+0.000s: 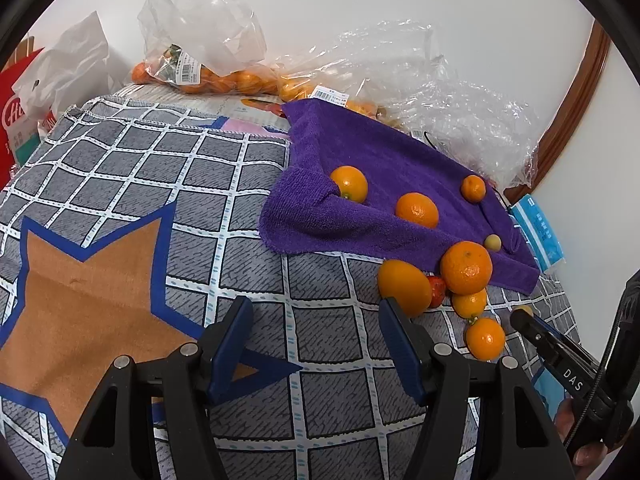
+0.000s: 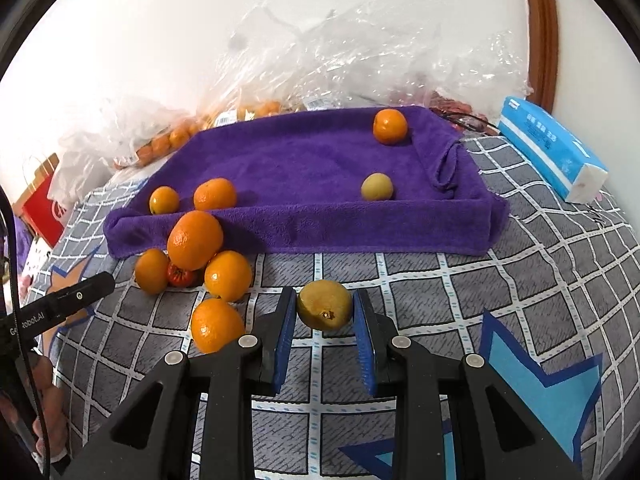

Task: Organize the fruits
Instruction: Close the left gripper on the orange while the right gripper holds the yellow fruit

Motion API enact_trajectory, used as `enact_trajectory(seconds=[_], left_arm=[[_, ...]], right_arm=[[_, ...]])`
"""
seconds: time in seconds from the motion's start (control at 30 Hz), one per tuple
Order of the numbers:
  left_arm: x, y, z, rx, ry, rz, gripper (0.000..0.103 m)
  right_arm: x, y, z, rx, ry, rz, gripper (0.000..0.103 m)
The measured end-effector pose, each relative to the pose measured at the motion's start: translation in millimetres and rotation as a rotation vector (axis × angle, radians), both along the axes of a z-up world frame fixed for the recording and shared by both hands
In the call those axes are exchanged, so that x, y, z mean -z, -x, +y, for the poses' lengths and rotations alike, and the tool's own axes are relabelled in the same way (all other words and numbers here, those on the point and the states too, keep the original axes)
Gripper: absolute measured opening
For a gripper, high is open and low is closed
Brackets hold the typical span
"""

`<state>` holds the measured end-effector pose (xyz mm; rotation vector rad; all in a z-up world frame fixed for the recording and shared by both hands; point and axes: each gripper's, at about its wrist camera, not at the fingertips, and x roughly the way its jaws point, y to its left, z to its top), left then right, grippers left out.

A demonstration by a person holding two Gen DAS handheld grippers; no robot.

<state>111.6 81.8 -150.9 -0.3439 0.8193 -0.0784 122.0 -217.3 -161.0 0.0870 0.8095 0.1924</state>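
- Blue ribbed pads on black plastic arms: right gripper (image 2: 324, 320) is clamped on a yellow-green fruit (image 2: 324, 305), one pad pressed to each side. Fruit is roundish with a brown dried calyx facing the camera, held above the checked cloth (image 2: 440, 280).
- Left gripper (image 1: 316, 320) stands with its fingers about halfway apart, nothing between them, only cloth beneath. One fingertip sits just beside a large orange (image 1: 404, 286); contact cannot be told.
- Writing: "DAS" in white on the right gripper's body as seen from the left wrist view; "robot.AI" partly readable on the left gripper's body in the right wrist view. Red paper bag (image 1: 18, 120) shows white letters "Hi", rest cut off. Barcode stickers on the plastic bags (image 1: 200, 40), too small to read. Blue-and-white tissue pack (image 2: 552, 152) has print, illegible.
- Purple towel (image 2: 300, 168): soft terry pile, edges folded up into a shallow tray shape. On it: three oranges (image 2: 390, 126) (image 2: 215, 195) (image 2: 164, 200) and one small pale yellow fruit (image 2: 377, 187).
- Pile just off the towel's front left corner: biggest orange (image 2: 195, 240) resting on top of smaller ones (image 2: 228, 275) (image 2: 151, 271), a small red fruit (image 2: 181, 275) wedged underneath, one more orange (image 2: 216, 325) nearer the right gripper.
- Cloth: grey squares, white dotted grid lines, star patches in tan and light blue with dark blue borders.
- Crinkled clear bags at the back by the white wall, some still holding small oranges (image 1: 224, 80).
- Curved brown wooden frame (image 1: 576, 100) at the right edge.
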Motion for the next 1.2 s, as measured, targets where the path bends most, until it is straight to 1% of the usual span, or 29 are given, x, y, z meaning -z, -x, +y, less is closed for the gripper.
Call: enact_trajectory(seconds=[0.1,0.17,0.23,0.27,0.33,0.43,0.53,0.6,0.63,0.7,0.73,0.77,0.8,0.93,1.07,1.13,1.2], left_arm=[[-2,2,-2,-0.001,-0.019,0.017,0.062],[-3,6,-4,0.005,-0.014,0.024,0.062],[-4,7,-6,0.01,0.01,0.036,0.062],[-5,6,-7,0.018,0.036,0.042,0.062],[-7,5,-12,0.034,0.058,0.044,0.062],[-11,-4,-27,0.063,0.043,0.047,0.062],[-12,-13,-40,0.078,0.002,0.047,0.061],[-11,-19,-44,0.072,-0.002,0.05,0.057],[-10,-23,-45,0.068,0.012,0.056,0.055],[-6,-28,-45,0.06,0.033,0.07,0.047],[-4,-30,-46,0.055,0.039,0.077,0.046],[-3,-31,-46,0.063,0.058,0.068,0.038],[-2,-30,-48,0.081,0.081,0.059,0.032],[-7,-25,-49,0.066,0.036,0.05,0.032],[-6,-21,-36,0.041,0.056,0.086,0.032],[-6,-22,-34,0.041,0.065,0.106,0.034],[-5,-25,-38,0.05,0.048,0.117,0.038]], right_arm=[[-2,2,-3,0.002,-0.001,-0.006,0.029],[-3,4,-6,-0.001,0.007,-0.012,0.029],[-3,5,-10,0.002,0.018,-0.017,0.029],[-3,4,-12,0.002,0.017,-0.016,0.029],[-2,4,-17,0.005,0.002,-0.012,0.029],[-2,4,-24,0.017,-0.01,-0.015,0.029],[-3,5,-30,0.029,-0.018,-0.024,0.029],[-2,5,-35,0.037,-0.046,-0.023,0.029],[-2,5,-39,0.04,-0.065,-0.022,0.029],[-1,4,-42,0.044,-0.087,-0.017,0.029],[-1,4,-43,0.044,-0.094,-0.014,0.029],[0,3,-43,0.044,-0.1,-0.011,0.029],[1,3,-43,0.042,-0.102,-0.008,0.029],[1,2,-42,0.038,-0.099,-0.005,0.029],[1,2,-42,0.038,-0.099,-0.002,0.029],[2,1,-41,0.038,-0.096,0.002,0.029],[2,1,-40,0.034,-0.092,0.006,0.029]])
